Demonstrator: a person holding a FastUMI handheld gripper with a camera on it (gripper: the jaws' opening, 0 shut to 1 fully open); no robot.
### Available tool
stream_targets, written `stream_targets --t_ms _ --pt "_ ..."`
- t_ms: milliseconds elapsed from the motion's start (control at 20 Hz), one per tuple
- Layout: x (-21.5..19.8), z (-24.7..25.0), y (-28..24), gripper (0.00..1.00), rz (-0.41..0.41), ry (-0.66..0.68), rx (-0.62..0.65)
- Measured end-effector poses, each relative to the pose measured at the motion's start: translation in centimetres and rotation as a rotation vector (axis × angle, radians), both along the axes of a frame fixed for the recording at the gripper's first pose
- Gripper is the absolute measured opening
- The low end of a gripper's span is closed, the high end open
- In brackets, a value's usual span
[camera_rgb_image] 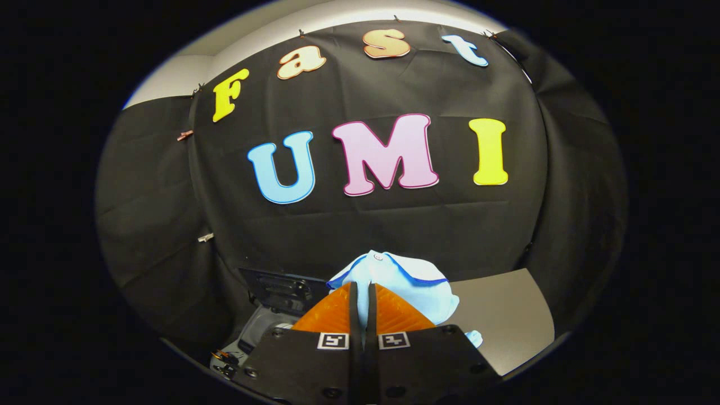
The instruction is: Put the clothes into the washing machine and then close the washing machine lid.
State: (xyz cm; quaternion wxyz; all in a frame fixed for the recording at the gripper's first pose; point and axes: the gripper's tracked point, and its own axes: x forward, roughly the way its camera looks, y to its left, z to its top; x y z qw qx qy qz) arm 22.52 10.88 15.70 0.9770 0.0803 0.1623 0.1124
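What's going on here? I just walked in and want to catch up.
A person's hand-held gripper is shut on a light blue garment, holding it up in front of the booth's black wall. The washing machine sits below and just beside the fingers, its dark lid up. A grey table lies beyond. The garment isn't in the machine yet.

Lower part of pale blue garment (406, 284) hidden behind orange fingers (394, 315); washing machine (269, 315) left of fingers mostly covered, dim.

A grey tabletop (509, 315) meets the black cloth wall (360, 225), with pale wall (169, 79) above.
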Motion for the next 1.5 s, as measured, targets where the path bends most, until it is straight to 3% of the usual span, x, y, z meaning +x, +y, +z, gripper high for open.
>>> stream_targets --t_ms 350,900,1250,1500 --pt "-0.7 0.3 9.1 0.05 0.096 0.002 0.041" --pt "-1.1 -3.4 24.0 0.05 0.216 0.046 0.069" --pt "0.6 -9.9 30.1 0.05 0.217 0.113 0.053" --pt "2.0 -17.0 31.3 0.05 0.193 0.175 0.018"
